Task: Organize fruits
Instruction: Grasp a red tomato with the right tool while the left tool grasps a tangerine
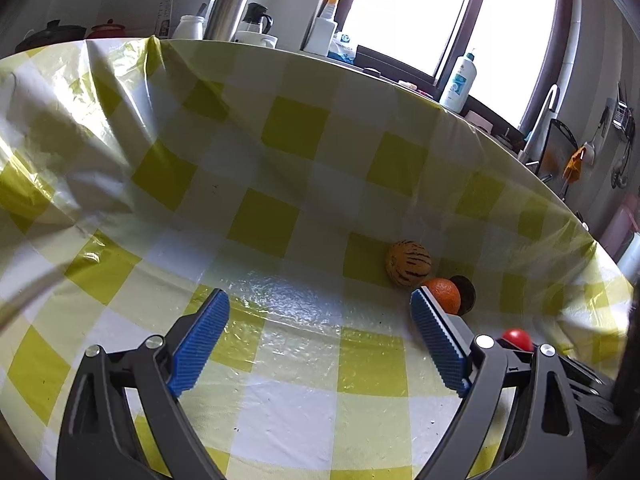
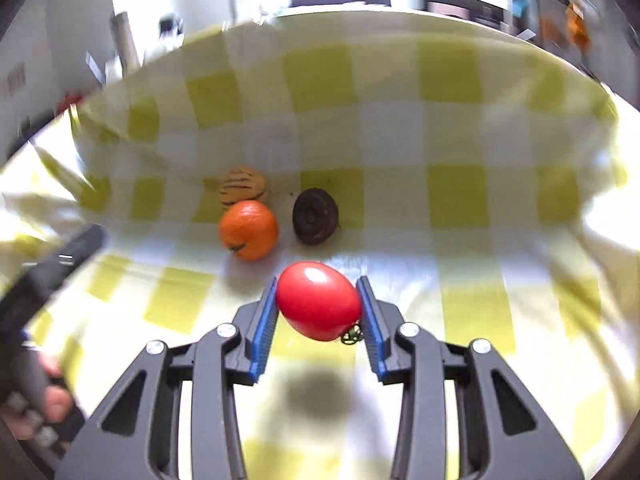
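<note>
My right gripper (image 2: 319, 300) is shut on a red tomato (image 2: 318, 300), held above the checked tablecloth (image 2: 460, 200), its shadow below. Beyond it lie an orange (image 2: 248, 230), a tan striped melon-like fruit (image 2: 243, 186) behind that, and a dark brown ridged fruit (image 2: 315, 216) to the right. My left gripper (image 1: 320, 336) is open over bare cloth (image 1: 280, 200) with nothing between its blue pads. In the left wrist view the striped fruit (image 1: 408, 263), the orange (image 1: 443, 294), the dark fruit (image 1: 466, 292) and the tomato (image 1: 518, 338) sit to the right.
The table's far edge runs along a counter with a steel flask (image 1: 230, 2), a spray bottle (image 1: 326, 20) and a lotion bottle (image 1: 460, 80) under a bright window. The cloth bunches in folds at the left (image 1: 80, 100). A hand (image 2: 44, 404) holds the left tool.
</note>
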